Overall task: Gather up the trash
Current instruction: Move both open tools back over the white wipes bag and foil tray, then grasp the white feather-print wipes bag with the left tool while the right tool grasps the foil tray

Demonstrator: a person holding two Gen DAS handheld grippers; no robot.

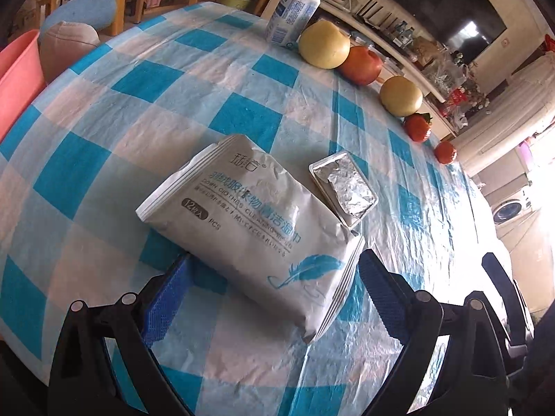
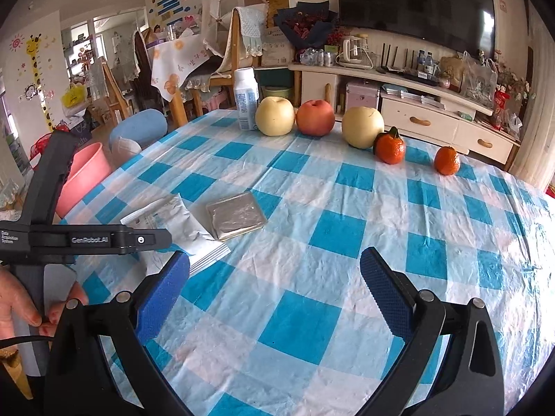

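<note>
The left gripper [image 1: 274, 298] hangs low over a table covered in a blue-and-white checked cloth [image 1: 104, 138], its blue-padded fingers [image 1: 166, 298] spread wide apart, gripping nothing. Between those fingers lies a white wipes pack [image 1: 249, 222] — flat on the cloth, its near end reaching in between the pads; whether either pad touches it cannot be told. Just beyond the pack, touching its far edge, sits a crumpled foil tray [image 1: 343, 187].

The right gripper [image 2: 274, 298] is also wide open and empty, over bare cloth to the right of the trash. A hand [image 2: 20, 305] holds the left tool at the left edge of the right view.

Farther back a row stands along the table's far edge: a white bottle [image 2: 247, 98], a pear [image 2: 275, 117], an apple [image 2: 315, 118], a second pear [image 2: 362, 127] and two tangerines [image 2: 390, 149]. A pink bin [image 2: 85, 173] stands off the table's left side — well apart from the trash.
</note>
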